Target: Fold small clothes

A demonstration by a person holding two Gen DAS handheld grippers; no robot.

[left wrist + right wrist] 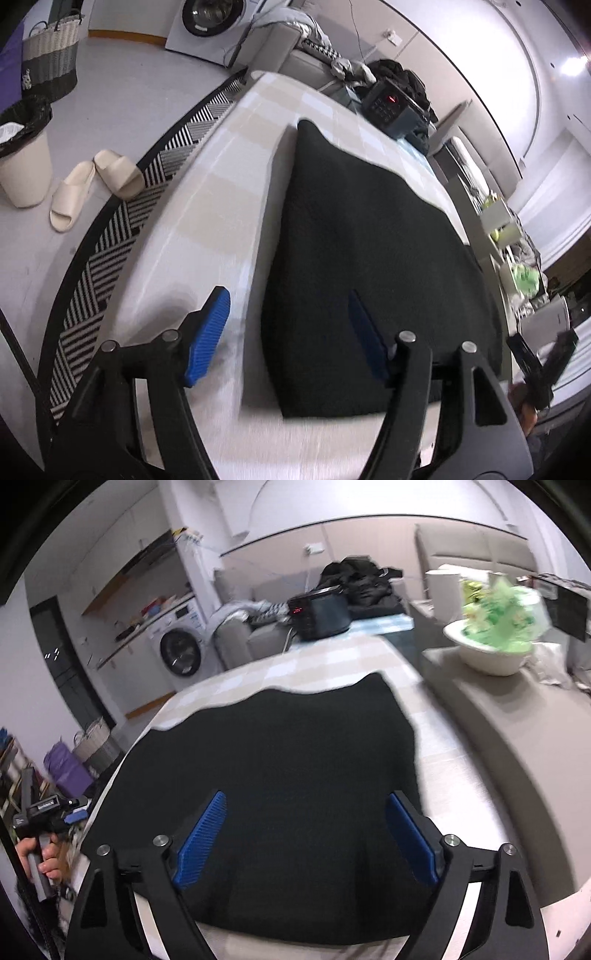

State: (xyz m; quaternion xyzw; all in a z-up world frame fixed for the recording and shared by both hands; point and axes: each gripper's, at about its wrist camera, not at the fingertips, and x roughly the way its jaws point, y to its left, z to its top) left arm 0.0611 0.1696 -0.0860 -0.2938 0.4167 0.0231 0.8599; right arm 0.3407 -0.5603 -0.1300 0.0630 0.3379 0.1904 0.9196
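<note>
A black garment (369,258) lies flat on the table with the pale checked cloth (229,177). My left gripper (291,332) is open and empty above the garment's near left edge; one blue pad is over the cloth, the other over the garment. In the right wrist view the same garment (295,757) fills the middle. My right gripper (310,838) is open and empty, its blue pads spread above the garment's near part. The left gripper (74,810) also shows at the far left of that view, held in a hand.
A black appliance with a red display (391,105) (319,614) stands at the table's far end beside dark clothes. A white bowl with green stuff (495,642) sits on a grey counter to the right. On the floor left are slippers (96,184), a bin (22,158), a basket.
</note>
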